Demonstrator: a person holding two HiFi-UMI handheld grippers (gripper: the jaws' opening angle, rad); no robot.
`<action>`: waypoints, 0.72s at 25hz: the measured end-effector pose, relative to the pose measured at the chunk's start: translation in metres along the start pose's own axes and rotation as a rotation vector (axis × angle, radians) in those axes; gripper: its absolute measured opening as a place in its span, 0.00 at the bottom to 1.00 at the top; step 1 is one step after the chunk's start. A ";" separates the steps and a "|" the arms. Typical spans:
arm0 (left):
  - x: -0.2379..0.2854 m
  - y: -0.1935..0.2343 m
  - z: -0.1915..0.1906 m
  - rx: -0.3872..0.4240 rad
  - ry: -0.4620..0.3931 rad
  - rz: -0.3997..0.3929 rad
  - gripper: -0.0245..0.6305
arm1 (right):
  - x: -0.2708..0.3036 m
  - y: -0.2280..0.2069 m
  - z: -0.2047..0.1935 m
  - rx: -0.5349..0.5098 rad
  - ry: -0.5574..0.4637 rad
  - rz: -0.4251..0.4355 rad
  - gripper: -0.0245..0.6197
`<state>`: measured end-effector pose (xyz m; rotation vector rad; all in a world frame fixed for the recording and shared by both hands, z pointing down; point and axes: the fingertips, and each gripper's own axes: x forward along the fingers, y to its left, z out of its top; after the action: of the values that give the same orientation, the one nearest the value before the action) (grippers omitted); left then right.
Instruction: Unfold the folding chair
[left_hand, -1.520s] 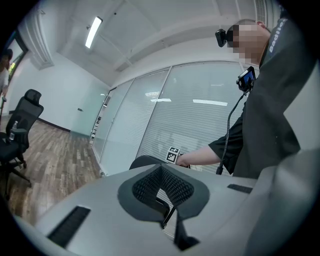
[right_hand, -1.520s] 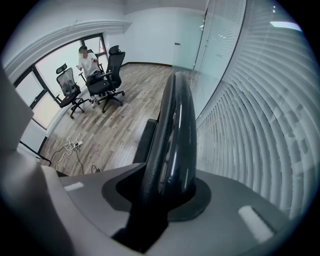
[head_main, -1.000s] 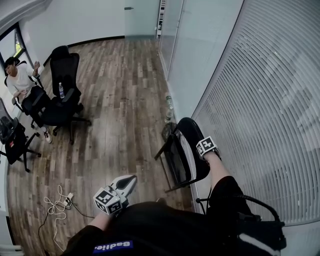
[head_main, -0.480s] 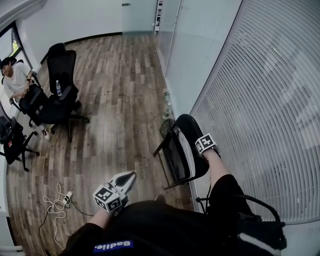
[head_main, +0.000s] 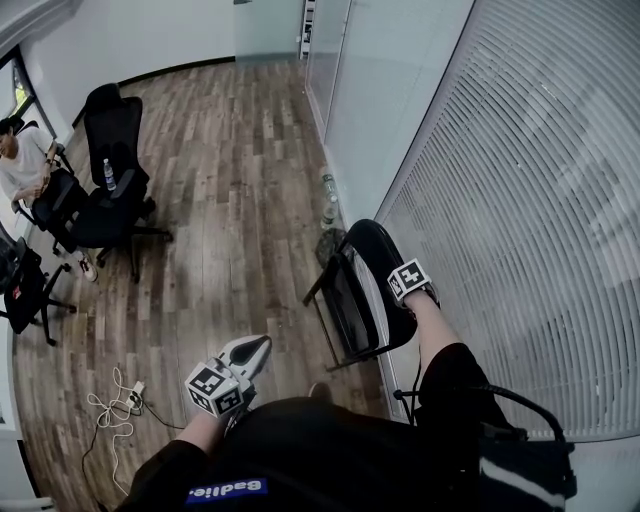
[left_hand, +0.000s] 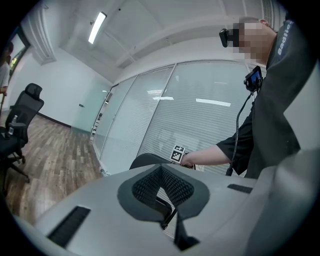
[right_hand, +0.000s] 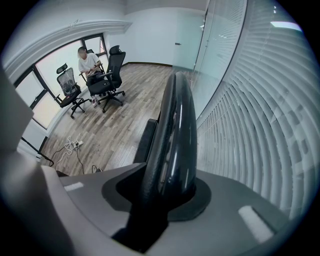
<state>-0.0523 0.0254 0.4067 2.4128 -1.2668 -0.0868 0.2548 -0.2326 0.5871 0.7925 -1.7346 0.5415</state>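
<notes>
The black folding chair (head_main: 362, 300) stands folded flat on the wooden floor, next to the glass wall. My right gripper (head_main: 396, 268) points steeply down and is shut on the rounded top edge of its backrest (right_hand: 175, 125), which fills the gap between the jaws. My left gripper (head_main: 256, 350) hangs low in front of the person's body, left of the chair and apart from it. Its jaws are shut with nothing between them (left_hand: 161, 174). In the left gripper view the chair's top (left_hand: 148, 159) and the right gripper's marker cube (left_hand: 178, 153) show beyond the jaws.
A glass wall with blinds (head_main: 520, 200) runs along the right. Bottles (head_main: 327, 205) stand at its foot behind the chair. Black office chairs (head_main: 110, 190) and a seated person (head_main: 18, 165) are at far left. A white cable with a power strip (head_main: 115, 405) lies on the floor.
The head view has drifted slightly, so everything sits a little higher in the frame. The chair and both grippers keep their places.
</notes>
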 end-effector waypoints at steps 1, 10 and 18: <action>0.001 0.001 -0.001 -0.001 0.002 -0.001 0.05 | 0.000 0.000 -0.001 0.001 0.000 0.000 0.22; 0.012 0.011 -0.005 -0.019 0.025 -0.013 0.05 | -0.001 0.000 0.001 0.000 -0.001 0.000 0.22; 0.023 0.019 -0.002 -0.032 0.031 -0.015 0.05 | -0.009 0.005 0.004 0.002 0.005 -0.002 0.22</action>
<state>-0.0533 -0.0018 0.4185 2.3875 -1.2244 -0.0735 0.2502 -0.2302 0.5771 0.7936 -1.7289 0.5435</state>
